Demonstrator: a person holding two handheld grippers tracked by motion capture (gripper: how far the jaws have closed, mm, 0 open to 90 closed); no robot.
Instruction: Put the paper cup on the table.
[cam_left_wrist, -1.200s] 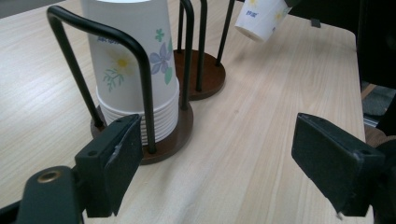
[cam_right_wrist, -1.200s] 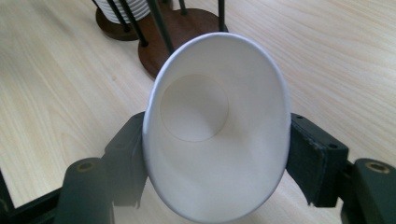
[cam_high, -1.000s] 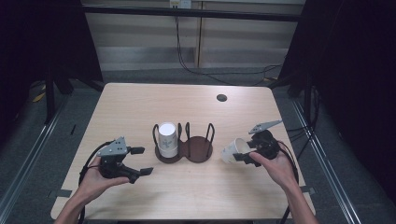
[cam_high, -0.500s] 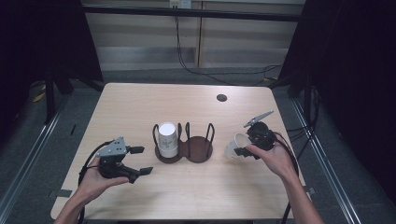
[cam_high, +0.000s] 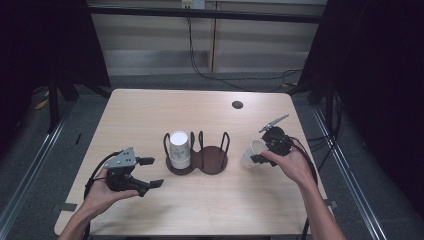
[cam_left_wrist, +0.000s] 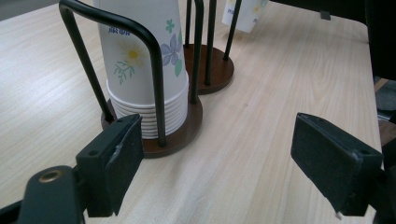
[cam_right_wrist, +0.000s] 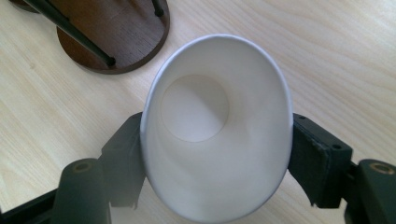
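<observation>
A dark wooden two-ring cup holder with black wire loops stands mid-table. Its left ring holds an upside-down stack of flowered paper cups; its right ring is empty. My right gripper is shut on a single white paper cup, squeezed oval, its mouth facing the camera, just right of the holder. My left gripper is open near the table's front left, its jaws wide apart with nothing between them, pointing at the cup stack.
A small round black hole sits in the light wooden tabletop at the back right. Cables trail from both grippers. Dark floor and metal rails surround the table.
My right gripper has moved slightly away from me and turned with the cup, its top plate tilting more upright. The left gripper has stayed put.
</observation>
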